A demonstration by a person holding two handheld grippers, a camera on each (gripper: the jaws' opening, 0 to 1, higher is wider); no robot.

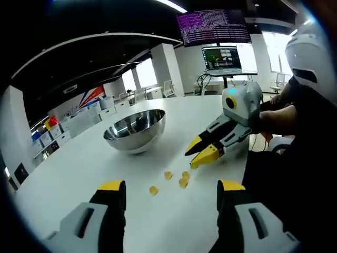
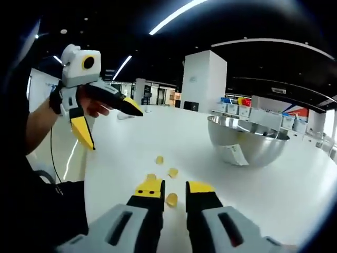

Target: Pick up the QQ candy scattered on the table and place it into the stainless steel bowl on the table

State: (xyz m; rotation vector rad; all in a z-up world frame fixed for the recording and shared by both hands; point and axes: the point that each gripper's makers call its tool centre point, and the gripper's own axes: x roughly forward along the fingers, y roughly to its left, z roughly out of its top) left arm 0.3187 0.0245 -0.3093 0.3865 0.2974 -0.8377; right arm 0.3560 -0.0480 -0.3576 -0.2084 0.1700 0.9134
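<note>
Several yellow QQ candies (image 1: 168, 175) lie in a loose cluster on the white table (image 1: 79, 174), in front of the stainless steel bowl (image 1: 135, 129). My left gripper (image 1: 171, 187) is wide open just short of them, with nothing between its jaws. My right gripper (image 1: 198, 153) comes in from the right, hovering beside the cluster with its jaws only a narrow gap apart. In the right gripper view, one candy (image 2: 171, 199) shows through the gap of the right gripper (image 2: 175, 188), while other candies (image 2: 159, 159) lie beyond. The bowl (image 2: 247, 139) stands to the right, and the left gripper (image 2: 114, 129) hangs open at upper left.
Monitors (image 1: 221, 55) on a stand rise behind the table's far edge. Shelves with coloured bins (image 1: 50, 134) line the wall to the left. A person's dark sleeve and hand (image 1: 279, 118) hold the right gripper. A white label (image 2: 234, 154) leans against the bowl.
</note>
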